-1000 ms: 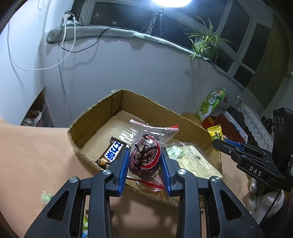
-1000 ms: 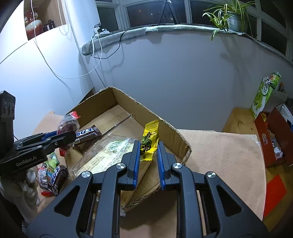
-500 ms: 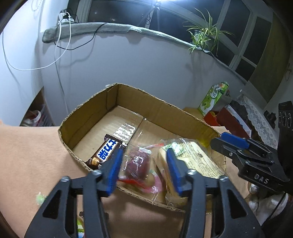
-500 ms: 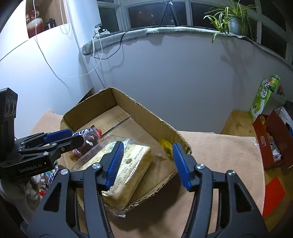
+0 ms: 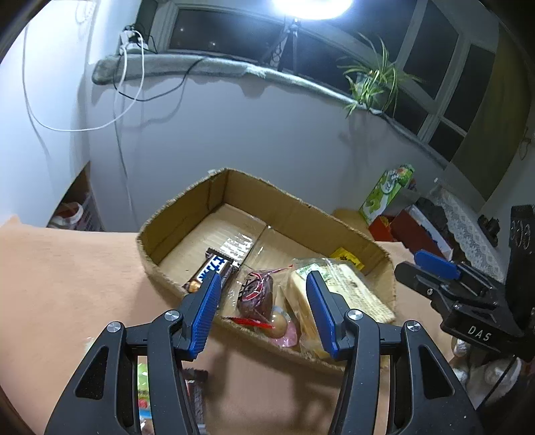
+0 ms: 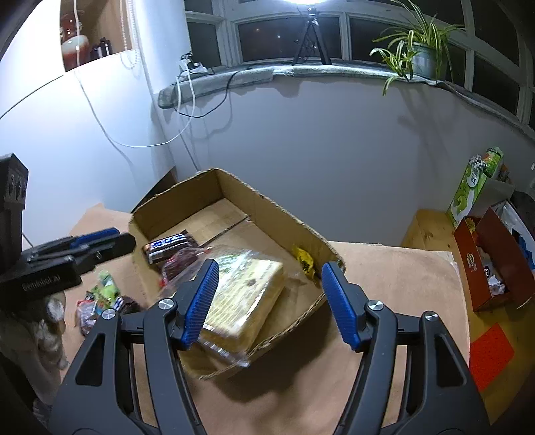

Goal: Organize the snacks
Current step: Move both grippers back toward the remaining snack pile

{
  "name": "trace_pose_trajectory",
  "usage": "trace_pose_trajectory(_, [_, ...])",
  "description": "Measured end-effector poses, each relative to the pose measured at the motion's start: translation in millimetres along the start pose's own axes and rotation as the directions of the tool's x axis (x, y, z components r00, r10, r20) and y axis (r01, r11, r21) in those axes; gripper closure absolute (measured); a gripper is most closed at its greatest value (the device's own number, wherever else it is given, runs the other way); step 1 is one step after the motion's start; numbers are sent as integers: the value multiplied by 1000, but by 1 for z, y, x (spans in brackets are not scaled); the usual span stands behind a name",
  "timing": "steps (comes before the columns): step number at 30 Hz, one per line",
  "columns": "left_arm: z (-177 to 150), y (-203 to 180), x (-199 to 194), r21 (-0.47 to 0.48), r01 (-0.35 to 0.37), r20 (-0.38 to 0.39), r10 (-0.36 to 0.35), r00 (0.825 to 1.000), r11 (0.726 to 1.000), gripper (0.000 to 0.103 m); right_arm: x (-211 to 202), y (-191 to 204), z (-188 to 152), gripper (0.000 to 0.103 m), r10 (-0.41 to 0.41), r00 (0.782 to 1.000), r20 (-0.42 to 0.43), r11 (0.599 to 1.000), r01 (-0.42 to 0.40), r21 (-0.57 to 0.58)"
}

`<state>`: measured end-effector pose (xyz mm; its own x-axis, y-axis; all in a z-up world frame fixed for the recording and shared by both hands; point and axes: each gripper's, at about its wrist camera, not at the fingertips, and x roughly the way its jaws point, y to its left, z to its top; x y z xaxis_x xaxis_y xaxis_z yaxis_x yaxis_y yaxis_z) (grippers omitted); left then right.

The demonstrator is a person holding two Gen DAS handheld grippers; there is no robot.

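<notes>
while angled down over box (image 5: 187, 214), both claws gape empty.

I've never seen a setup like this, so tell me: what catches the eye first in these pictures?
The shallow cardboard box on the tan cloth dominates; inside lie a chocolate bar, a dark red snack bag, a big clear-wrapped yellow pack and a small yellow packet by the right wall. In front, the left gripper stands open and empty, and the right gripper has jaws opening, holding nothing. Above, a glaring lamp shines at the dark window.
</notes>
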<state>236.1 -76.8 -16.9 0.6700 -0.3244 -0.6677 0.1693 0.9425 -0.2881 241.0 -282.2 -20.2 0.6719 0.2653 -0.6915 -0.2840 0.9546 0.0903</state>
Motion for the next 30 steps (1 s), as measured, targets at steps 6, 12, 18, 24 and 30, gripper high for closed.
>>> trace_pose_trajectory(6, [-6, 15, -42, -18, 2, 51, -1, 999, 1000, 51, -32, 21, -9, 10, 25, 998, 53, 999, -23, -40])
trace_pose_trajectory(12, [-26, 38, -78, -34, -21, 75, 24, 997, 999, 51, -48, 40, -22, 10, 71, 996, 55, 996, -68, -59])
trace_pose_trajectory(18, [-48, 65, -103, -61, -58, 73, 62, 995, 996, 51, -62, 64, -33, 10, 123, 991, 56, 989, -117, -92])
trace_pose_trajectory(24, [-70, 85, -116, -98, -75, 54, 81, 995, 992, 51, -64, 86, -43, 10, 197, 980, 26, 977, -194, -87])
trace_pose_trajectory(30, [-88, 98, -115, -117, -82, 28, 86, 996, 990, 51, -45, 108, -54, 10, 235, 971, -33, 969, -237, -72])
